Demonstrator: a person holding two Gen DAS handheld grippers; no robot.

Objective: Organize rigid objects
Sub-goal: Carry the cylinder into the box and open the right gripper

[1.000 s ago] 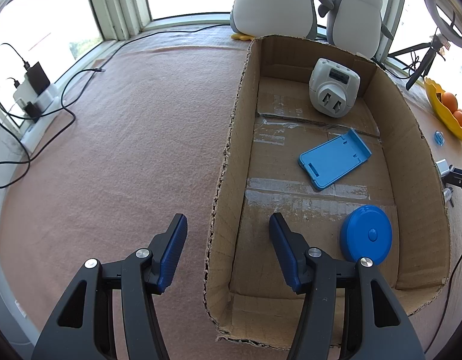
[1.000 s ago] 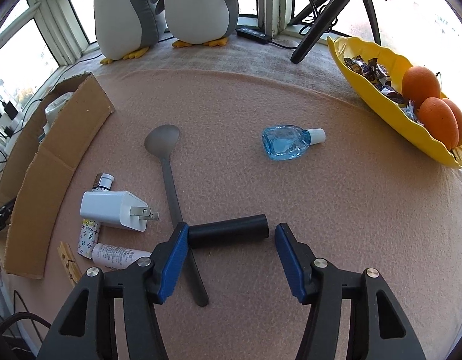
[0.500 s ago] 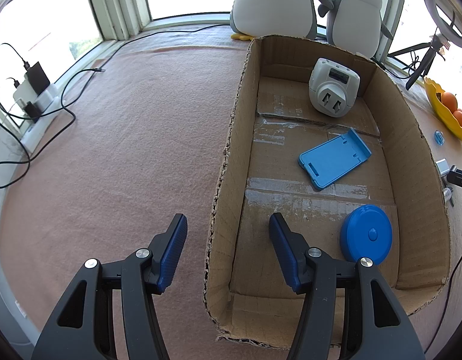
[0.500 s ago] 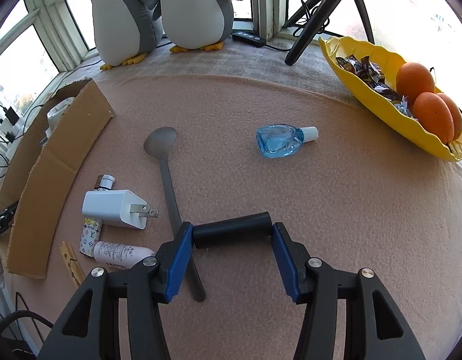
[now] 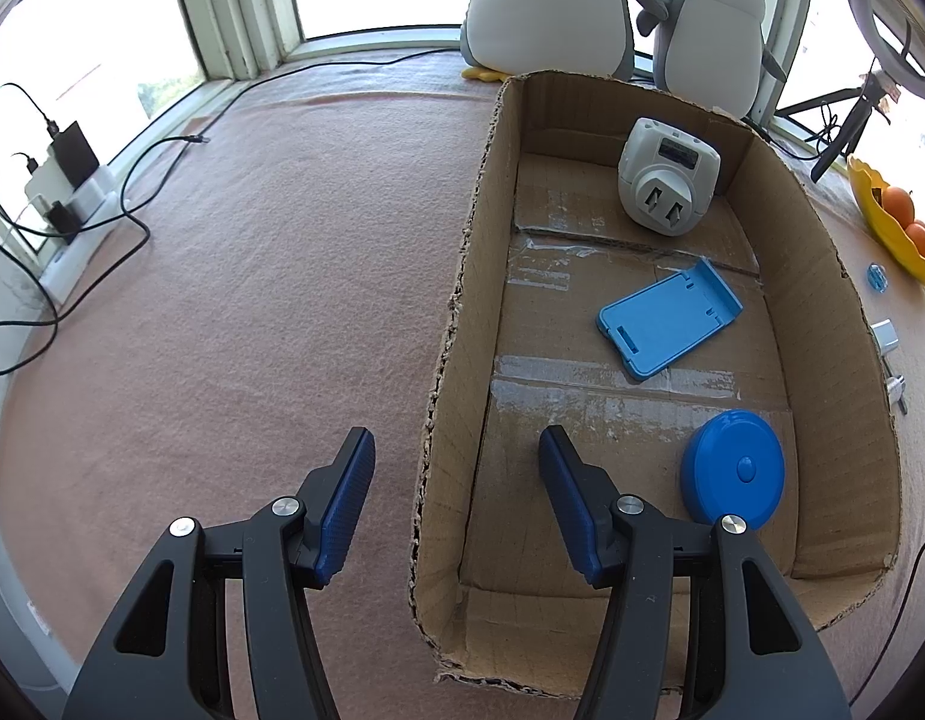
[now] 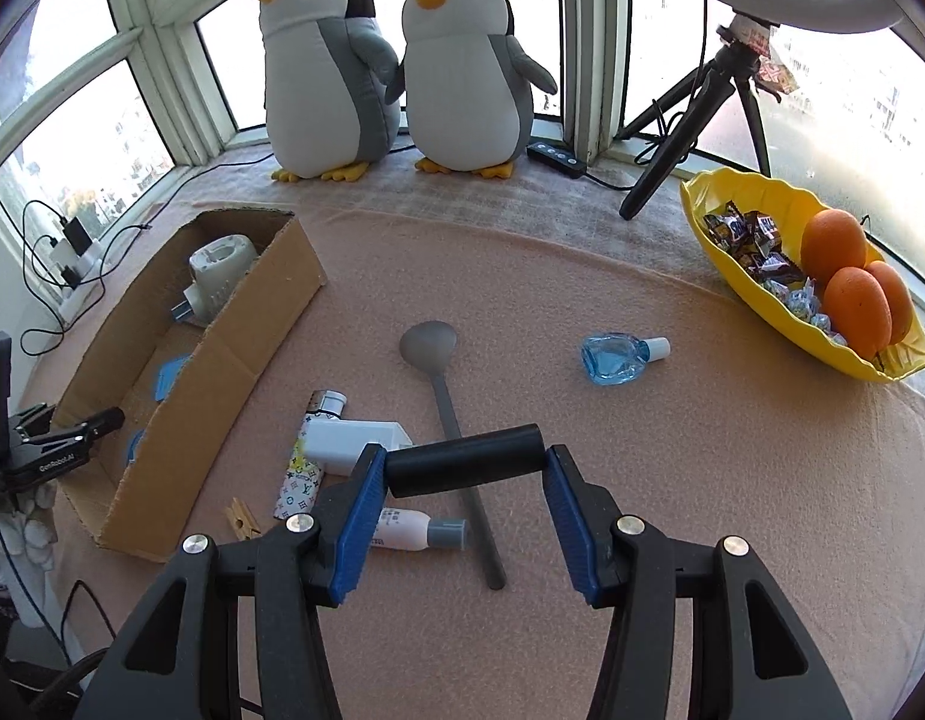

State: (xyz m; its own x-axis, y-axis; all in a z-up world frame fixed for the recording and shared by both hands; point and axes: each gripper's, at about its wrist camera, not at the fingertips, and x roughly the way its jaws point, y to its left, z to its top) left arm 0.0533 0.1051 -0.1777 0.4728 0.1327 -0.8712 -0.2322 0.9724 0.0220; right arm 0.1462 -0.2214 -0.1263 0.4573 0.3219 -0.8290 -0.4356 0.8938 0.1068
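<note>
Right tool [image 6: 462, 498] is clamped end-to-end on the black cylinder [image 6: 465, 459], which hangs clear of the tabletop [image 6: 642, 480] above the grey spoon [image 6: 444, 408], near the front edge. My take: the step now is carrying it over to the cardboard box [image 6: 222, 360] on the left side. Pads only catch the two flat ends, so I'd keep the squeeze steady and the wrist level, or it could pivot out. Go up and over the box's near wall, not through it, and let go low inside so it doesn't roll far.

Left tool [image 5: 456, 498] has its jaws apart, straddling the box's left wall without pinching it, as far as I can tell. If the box slides, closing on that wall would steady it.

What's in the box:
- white plug adapter [image 5: 669, 183] at the far end
- blue phone stand [image 5: 669, 312] lying flat mid-floor
- blue round disc [image 5: 732, 468] near the front right corner

Plenty of bare floor at the front left for the cylinder.

The yellow bowl [image 6: 720, 264] at the right edge holds oranges [image 6: 834, 246] and wrapped candies [image 6: 744, 234] — I'd leave that alone
</note>
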